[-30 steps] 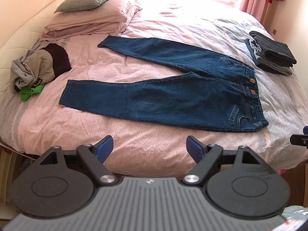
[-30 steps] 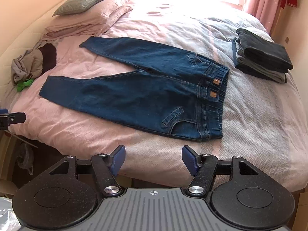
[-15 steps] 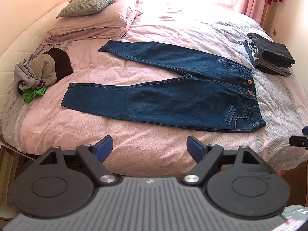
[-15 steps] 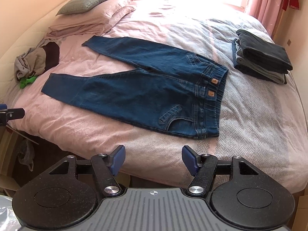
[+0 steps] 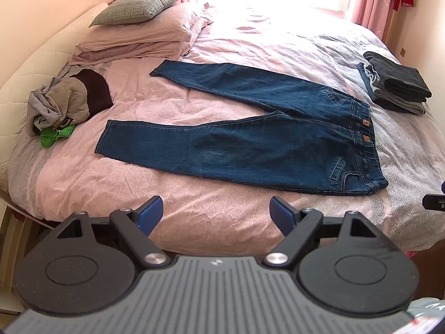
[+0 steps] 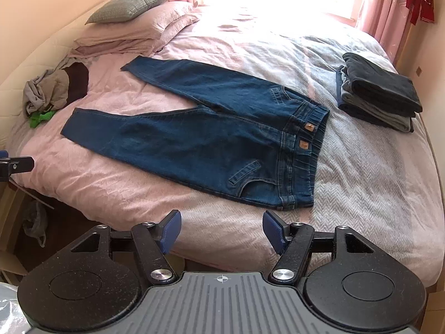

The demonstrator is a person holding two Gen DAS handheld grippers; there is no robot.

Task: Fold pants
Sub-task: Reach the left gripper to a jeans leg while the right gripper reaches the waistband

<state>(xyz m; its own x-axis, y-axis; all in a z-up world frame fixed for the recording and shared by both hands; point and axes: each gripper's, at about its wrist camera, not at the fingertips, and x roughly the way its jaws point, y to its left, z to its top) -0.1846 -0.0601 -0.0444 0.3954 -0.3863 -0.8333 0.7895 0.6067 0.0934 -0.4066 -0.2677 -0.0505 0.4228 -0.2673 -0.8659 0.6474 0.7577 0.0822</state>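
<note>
Dark blue jeans point(image 5: 250, 139) point(image 6: 200, 136) lie spread flat on the pink bed cover, legs apart and pointing left, waistband to the right. My left gripper point(image 5: 216, 212) hovers open over the bed's near edge, short of the lower leg, with nothing between its blue pads. My right gripper point(image 6: 222, 226) also stands open and empty, just short of the waistband's near corner point(image 6: 294, 203). Each gripper's tip shows at the frame edge of the other view.
A stack of folded dark and grey clothes point(image 5: 395, 83) point(image 6: 378, 94) sits at the right of the bed. A crumpled heap of grey, brown and green clothes point(image 5: 64, 105) lies at the left. Pillows point(image 5: 139, 22) are at the head.
The jeans sit a little higher and farther off in both views than a second ago. Both grippers stay open and empty.
</note>
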